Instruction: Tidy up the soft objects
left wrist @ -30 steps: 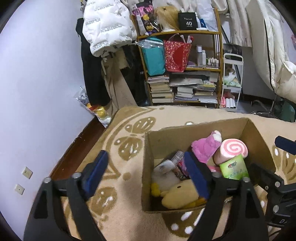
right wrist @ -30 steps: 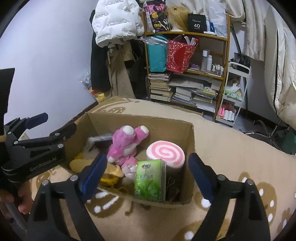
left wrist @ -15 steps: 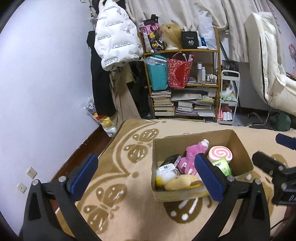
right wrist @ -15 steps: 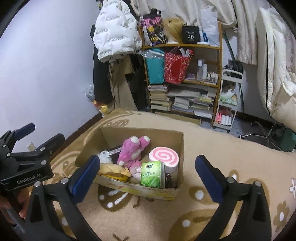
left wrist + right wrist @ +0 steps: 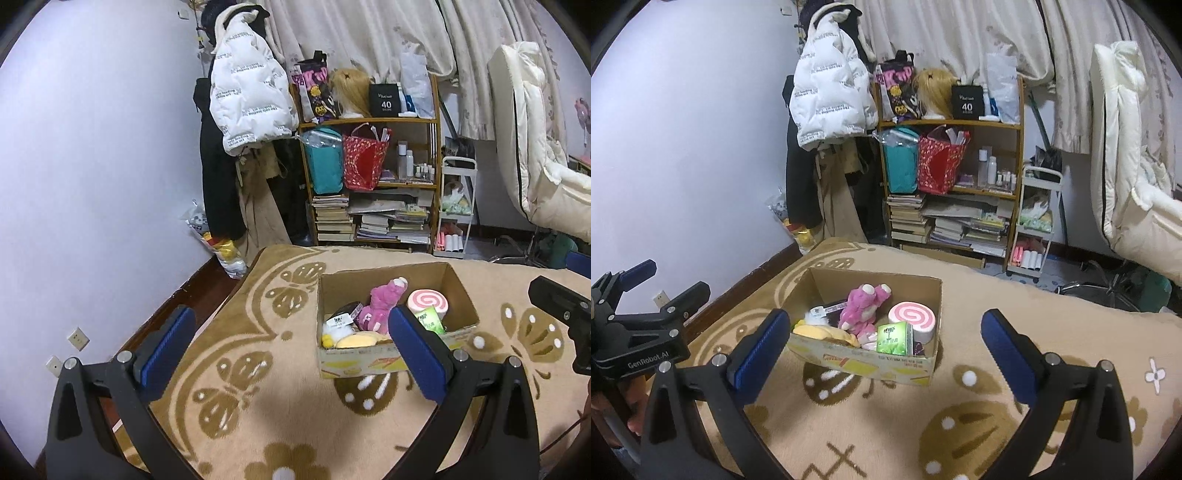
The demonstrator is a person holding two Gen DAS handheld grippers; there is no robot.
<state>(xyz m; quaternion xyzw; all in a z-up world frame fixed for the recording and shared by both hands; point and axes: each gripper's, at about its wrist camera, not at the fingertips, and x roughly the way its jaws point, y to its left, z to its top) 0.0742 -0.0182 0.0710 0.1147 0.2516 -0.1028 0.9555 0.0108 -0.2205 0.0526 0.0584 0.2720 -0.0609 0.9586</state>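
Observation:
A cardboard box (image 5: pixel 461 291) (image 5: pixel 864 363) sits on the beige patterned rug. Inside lie a pink plush bear (image 5: pixel 380 299) (image 5: pixel 866 308), a pink swirl roll cushion (image 5: pixel 428 301) (image 5: pixel 914 317), a green tissue pack (image 5: pixel 430 319) (image 5: pixel 894 338), a yellow plush (image 5: pixel 360 339) (image 5: pixel 822 332) and a small black packet (image 5: pixel 347 310). My left gripper (image 5: pixel 291 343) hangs open above the rug, nothing between its blue pads. My right gripper (image 5: pixel 884 347) is open too, back from the box and above it, holding nothing. Each gripper shows at the edge of the other's view.
A wooden bookshelf (image 5: pixel 369 177) with books, bags and bottles stands behind the rug. Coats, among them a white puffer jacket (image 5: pixel 251 99), hang left of it. A white trolley (image 5: pixel 1032 229) and a cream chair (image 5: pixel 1134 177) stand right. Dark floor (image 5: pixel 192 291) borders the rug's left edge.
Both grippers have pulled back and risen away from the box, which now looks smaller and farther off. Their jaws widened slightly. The box and its contents stayed put.

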